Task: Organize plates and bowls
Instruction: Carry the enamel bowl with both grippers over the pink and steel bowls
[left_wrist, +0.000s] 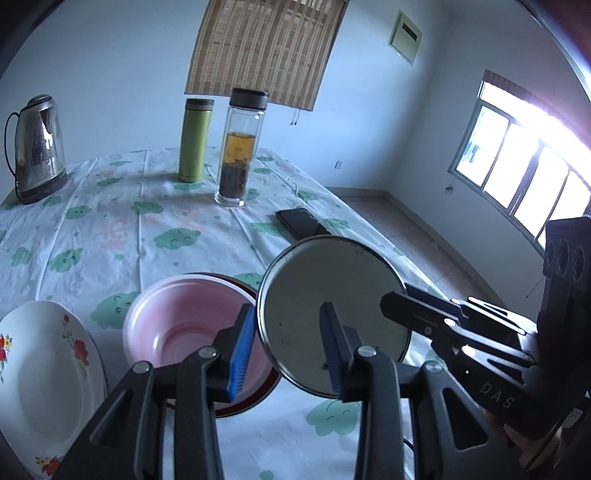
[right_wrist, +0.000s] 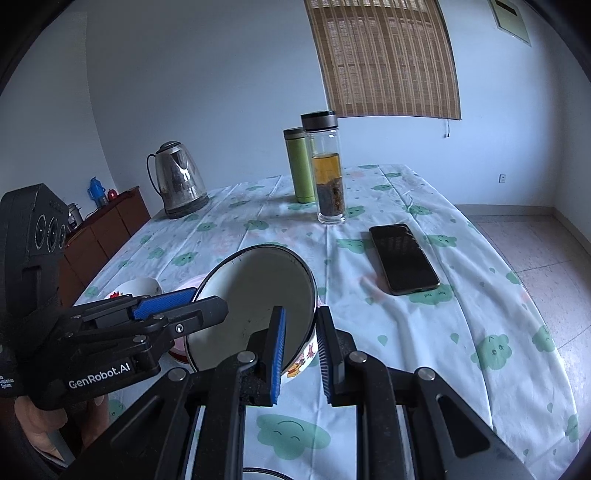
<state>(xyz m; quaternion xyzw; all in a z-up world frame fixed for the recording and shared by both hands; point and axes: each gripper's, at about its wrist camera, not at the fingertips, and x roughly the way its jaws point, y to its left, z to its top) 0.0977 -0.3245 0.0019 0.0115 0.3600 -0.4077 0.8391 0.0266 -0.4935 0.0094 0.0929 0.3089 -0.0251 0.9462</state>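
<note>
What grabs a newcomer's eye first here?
The enamel bowl, tilted above the tablecloth, gripped on opposite rim edges by the left gripper and right gripper. Next, the pink bowl just left of it and the tea bottle standing far back.

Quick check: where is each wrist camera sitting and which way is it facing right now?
Left wrist: behind the left gripper, facing the kettle; right gripper enters from the right.
Right wrist: behind the right gripper, facing the phone; left gripper and hand at left.
Shared: enamel bowl, gripped on opposite rims.
</note>
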